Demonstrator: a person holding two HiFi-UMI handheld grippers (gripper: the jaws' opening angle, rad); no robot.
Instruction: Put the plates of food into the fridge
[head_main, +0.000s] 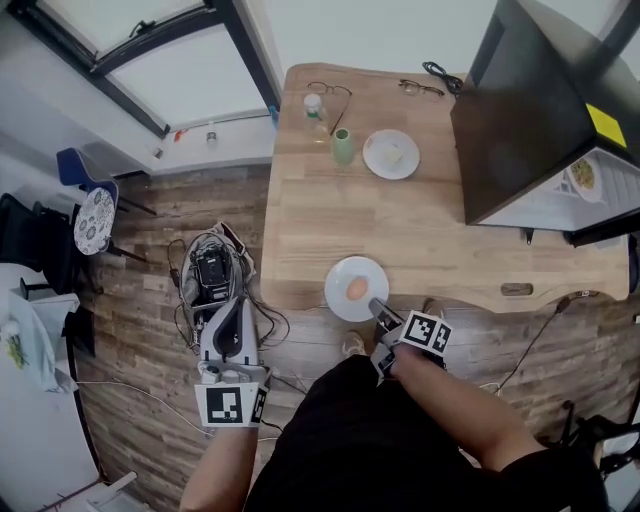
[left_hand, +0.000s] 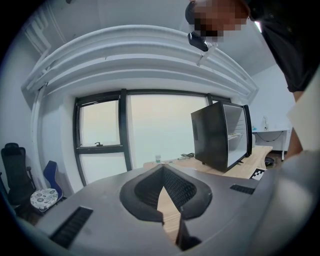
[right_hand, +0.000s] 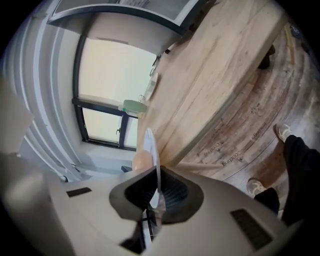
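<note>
A white plate (head_main: 352, 290) with a peach-coloured piece of food sits at the near edge of the wooden table (head_main: 420, 225). My right gripper (head_main: 382, 311) is shut on its near rim. In the right gripper view the plate (right_hand: 150, 144) stands edge-on between the pads, my right gripper (right_hand: 156, 175) clamped on it. A second plate (head_main: 390, 154) with food lies farther back. The black fridge (head_main: 535, 110) stands open at the table's right, with a plate (head_main: 583, 176) inside. My left gripper (head_main: 224, 310) hangs over the floor, left of the table, shut and holding nothing (left_hand: 162, 172).
A green cup (head_main: 343, 147) and a small bottle (head_main: 314, 107) stand beside the far plate. Two pairs of glasses lie at the table's back edge. A bag with gear (head_main: 212, 270) and cables lie on the floor to the left. The fridge (left_hand: 220, 135) shows in the left gripper view.
</note>
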